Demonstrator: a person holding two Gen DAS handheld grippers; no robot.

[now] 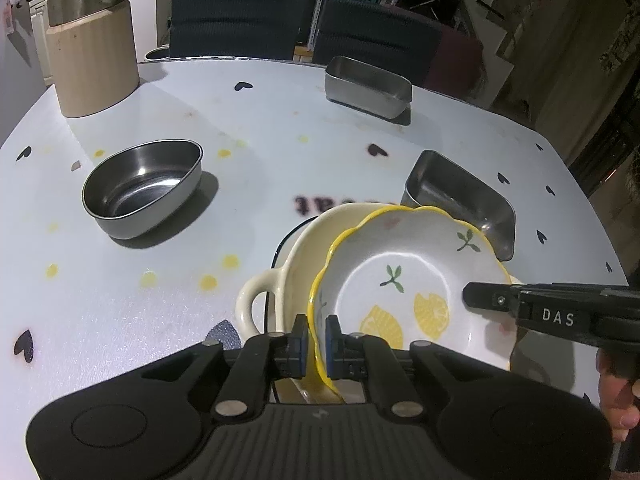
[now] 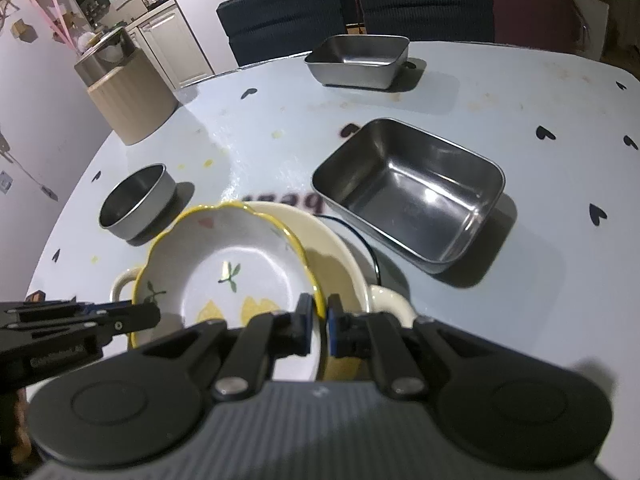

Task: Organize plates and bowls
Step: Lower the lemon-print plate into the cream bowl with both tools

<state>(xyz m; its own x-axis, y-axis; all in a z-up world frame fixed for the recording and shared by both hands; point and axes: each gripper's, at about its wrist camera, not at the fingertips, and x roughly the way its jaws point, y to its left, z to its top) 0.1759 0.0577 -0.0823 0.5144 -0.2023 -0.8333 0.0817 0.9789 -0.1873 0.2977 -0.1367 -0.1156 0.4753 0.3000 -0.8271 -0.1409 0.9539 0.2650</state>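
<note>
Both grippers — left gripper (image 1: 317, 330) and right gripper (image 2: 319, 320) — pinched opposite scalloped rims of the lemon-print bowl (image 1: 404, 280) above the cream handled dish (image 1: 296, 256); only the right wrist view showed the rectangular steel tin (image 2: 408, 196) whole.

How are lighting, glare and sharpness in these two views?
Left wrist: the table is evenly lit with soft shadows, the round tin shows a glare streak, the far room is dark, and fisheye bends the table edge. Right wrist: the tray shows bright highlights, the lemon bowl is slightly soft, and the right gripper base is blurred.
</note>
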